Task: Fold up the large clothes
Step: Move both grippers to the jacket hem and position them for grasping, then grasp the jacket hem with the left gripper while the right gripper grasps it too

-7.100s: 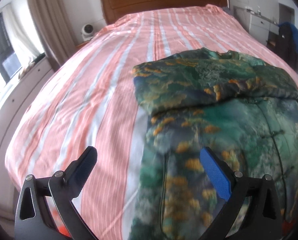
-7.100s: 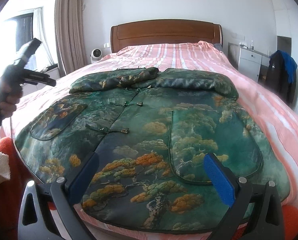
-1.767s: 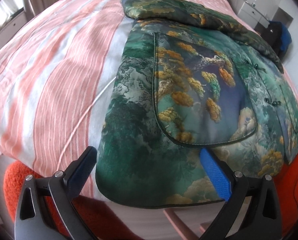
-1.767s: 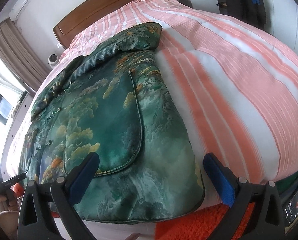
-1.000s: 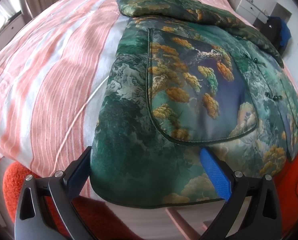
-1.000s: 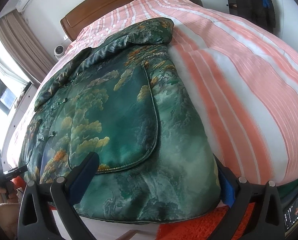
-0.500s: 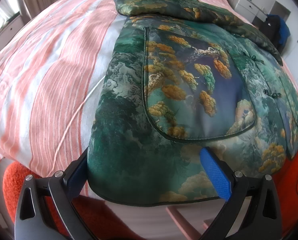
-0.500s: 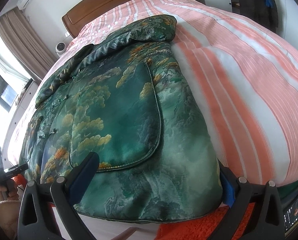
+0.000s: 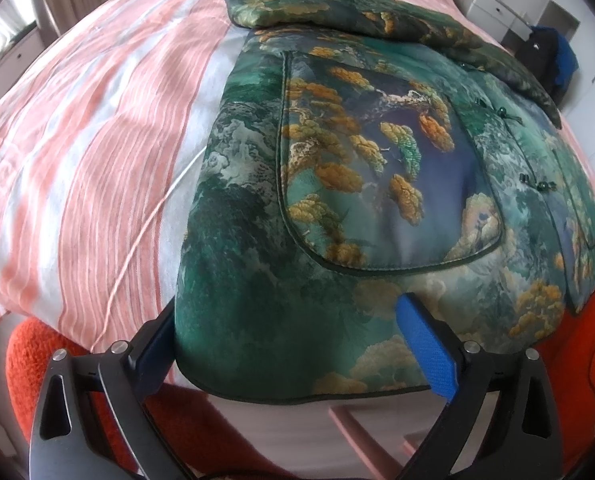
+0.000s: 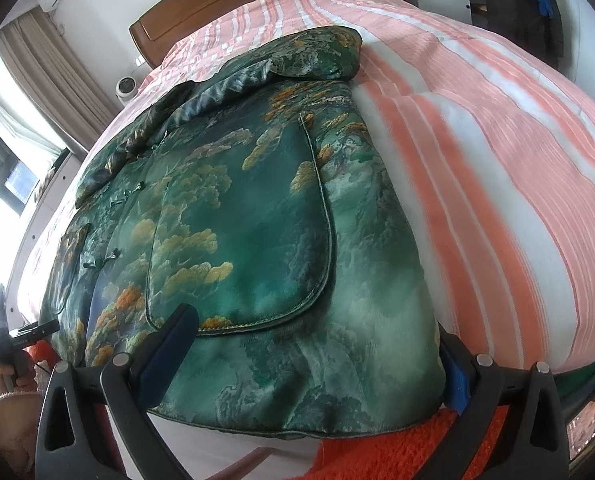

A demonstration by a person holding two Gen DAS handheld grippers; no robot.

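Both grippers have closed in on the jacket (image 9: pixel 377 184) hem at the bed's (image 9: pixel 97 140) foot: left gripper (image 9: pixel 297 344), lower centre, gapes around one corner, right gripper (image 10: pixel 317 356) likewise, so each should bite deep past the piping before lifting.

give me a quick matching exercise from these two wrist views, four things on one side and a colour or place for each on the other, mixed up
Things:
1. jacket
2. bedsheet
3. headboard
4. left gripper

Descriptions:
A. brown wood, at the far end of the bed
B. open, its fingers either side of the jacket's hem corner
C. green with orange and gold tree print, lying flat
D. pink and white stripes

Pairs: 1-C, 2-D, 3-A, 4-B
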